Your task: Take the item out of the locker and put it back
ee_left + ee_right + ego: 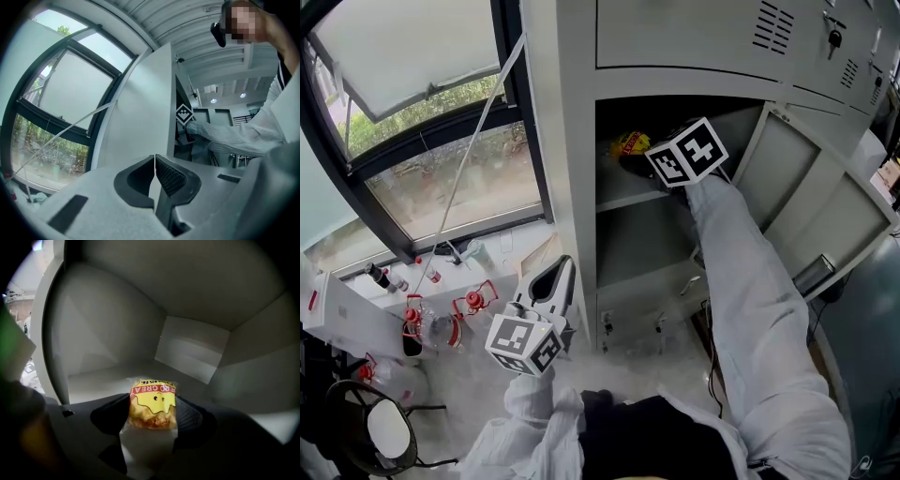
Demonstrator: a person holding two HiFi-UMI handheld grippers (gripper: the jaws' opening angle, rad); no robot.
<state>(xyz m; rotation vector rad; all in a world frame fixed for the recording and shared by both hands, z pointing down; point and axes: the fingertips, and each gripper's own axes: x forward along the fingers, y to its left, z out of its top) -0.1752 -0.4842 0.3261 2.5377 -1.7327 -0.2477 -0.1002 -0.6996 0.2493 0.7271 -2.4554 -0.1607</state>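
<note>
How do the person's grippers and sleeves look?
The left gripper has a pale grey body and black fingers with textured pads. The right gripper, in shadow, has similar black fingers. Each carries a white cube with black square markers. Both sleeves are white.

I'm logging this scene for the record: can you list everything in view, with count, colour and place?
snack packet: one, yellow with a red band, on the locker's shelf
locker: one, grey, compartment open
locker door: one, grey, swung open at right
window: one, dark frame, left of the locker
red-topped containers: at least two, below the window
left gripper: one, grey, jaws together, empty, outside the locker
right gripper: one, grey, shut on the snack packet
right sleeve: one, white, reaching into the locker
</note>
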